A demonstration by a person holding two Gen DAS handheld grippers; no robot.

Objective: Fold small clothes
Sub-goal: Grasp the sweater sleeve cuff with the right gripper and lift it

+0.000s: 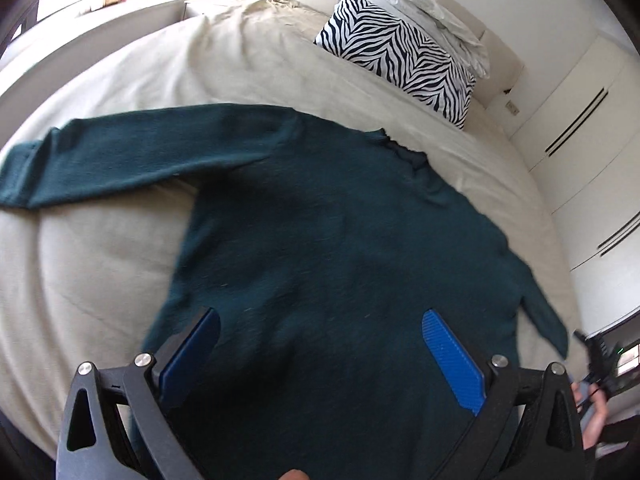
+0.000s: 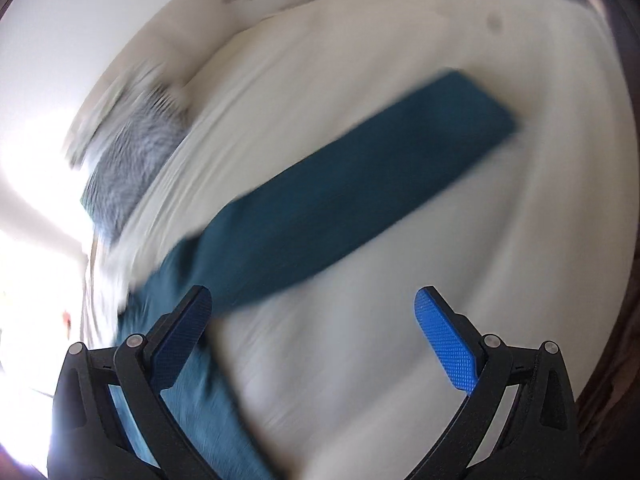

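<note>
A dark teal long-sleeved sweater [image 1: 320,232] lies spread flat on a cream bed cover [image 1: 100,264]. One sleeve [image 1: 132,160] stretches out to the left. My left gripper [image 1: 320,320] is open, hovering over the sweater's lower body with nothing held. In the blurred right wrist view the other sleeve [image 2: 352,192] stretches away to the upper right. My right gripper [image 2: 312,300] is open and empty, over the bed cover [image 2: 360,360] just beside that sleeve's near end.
A zebra-striped pillow [image 1: 400,56] with crumpled white bedding [image 1: 432,12] on it sits at the head of the bed. White cabinet doors [image 1: 592,128] stand to the right. The right-hand device and hand [image 1: 596,376] show at the bed's right edge.
</note>
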